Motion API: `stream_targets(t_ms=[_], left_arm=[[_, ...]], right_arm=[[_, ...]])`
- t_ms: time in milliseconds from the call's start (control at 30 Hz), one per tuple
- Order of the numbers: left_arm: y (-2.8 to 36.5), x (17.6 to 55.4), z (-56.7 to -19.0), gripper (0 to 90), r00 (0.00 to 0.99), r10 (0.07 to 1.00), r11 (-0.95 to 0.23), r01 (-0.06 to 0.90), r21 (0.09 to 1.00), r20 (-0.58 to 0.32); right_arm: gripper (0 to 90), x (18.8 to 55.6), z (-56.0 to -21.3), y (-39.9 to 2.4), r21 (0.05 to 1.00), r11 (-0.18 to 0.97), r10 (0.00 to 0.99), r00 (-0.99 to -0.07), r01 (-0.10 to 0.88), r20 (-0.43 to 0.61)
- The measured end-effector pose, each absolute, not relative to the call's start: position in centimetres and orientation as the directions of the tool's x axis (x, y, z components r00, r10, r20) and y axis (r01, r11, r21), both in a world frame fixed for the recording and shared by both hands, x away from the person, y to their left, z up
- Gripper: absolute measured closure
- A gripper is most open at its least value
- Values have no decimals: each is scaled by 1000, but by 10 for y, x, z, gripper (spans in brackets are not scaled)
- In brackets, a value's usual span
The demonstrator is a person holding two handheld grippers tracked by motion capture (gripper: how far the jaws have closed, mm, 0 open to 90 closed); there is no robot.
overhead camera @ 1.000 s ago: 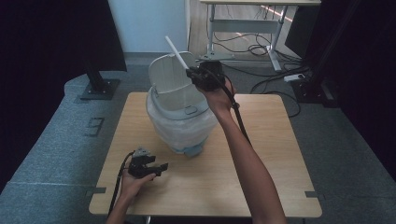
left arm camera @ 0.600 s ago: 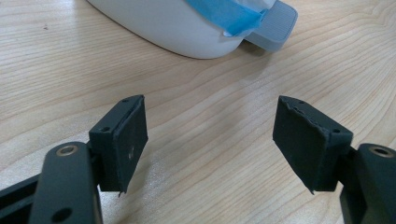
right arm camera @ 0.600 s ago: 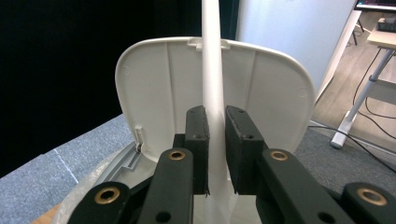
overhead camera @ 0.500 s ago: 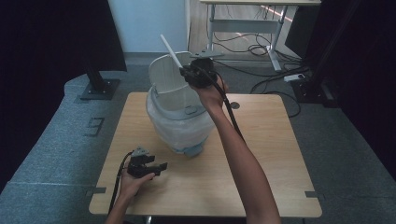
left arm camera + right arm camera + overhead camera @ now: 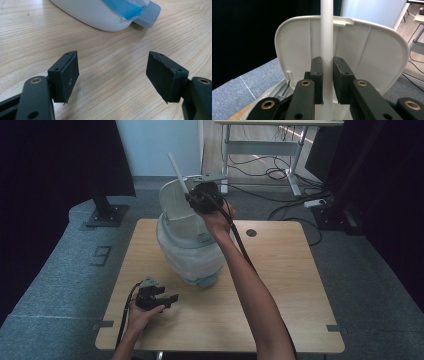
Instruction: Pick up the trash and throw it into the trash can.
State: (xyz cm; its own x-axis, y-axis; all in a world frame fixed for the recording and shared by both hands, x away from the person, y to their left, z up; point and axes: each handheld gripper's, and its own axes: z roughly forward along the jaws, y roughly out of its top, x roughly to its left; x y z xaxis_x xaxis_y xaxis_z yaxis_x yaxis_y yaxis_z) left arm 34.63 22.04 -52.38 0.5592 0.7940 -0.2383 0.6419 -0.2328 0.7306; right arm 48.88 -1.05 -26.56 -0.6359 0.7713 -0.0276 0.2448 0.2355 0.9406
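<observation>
A white pedal bin (image 5: 192, 255) lined with a clear bag stands on the wooden table (image 5: 280, 285), its lid (image 5: 175, 205) raised upright. My right gripper (image 5: 196, 200) is above the bin's rim, shut on a thin white rod (image 5: 176, 167) that slants up and to the left in front of the lid. In the right gripper view the rod (image 5: 327, 30) runs straight up between the pads of my right gripper (image 5: 327, 67), with the lid's inner face (image 5: 367, 50) behind. My left gripper (image 5: 170, 299) rests low at the front left of the table. It stands open and empty (image 5: 112, 75), facing the bin's base (image 5: 92, 12) and pedal (image 5: 150, 12).
Blue tape (image 5: 125, 8) holds the bag at the bin's base. A round cable hole (image 5: 251, 233) sits at the table's back right. A desk frame (image 5: 260, 150), floor cables (image 5: 280, 172) and a black stand (image 5: 105, 212) lie beyond the table.
My right gripper has carried the white rod a little to the left, closer in front of the raised lid. The left gripper has stayed where it was.
</observation>
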Motion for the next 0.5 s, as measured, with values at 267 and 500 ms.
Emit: stream_targets(t_ms=[267, 500], left_arm=[[219, 346, -525, 261, 559, 795, -236, 643, 729, -236], [218, 346, -525, 261, 561, 795, -241, 643, 727, -232]], right_arm=[[536, 481, -266, -17, 945, 236, 786, -617, 228, -47], [490, 466, -274, -44, 950, 211, 790, -612, 228, -29]])
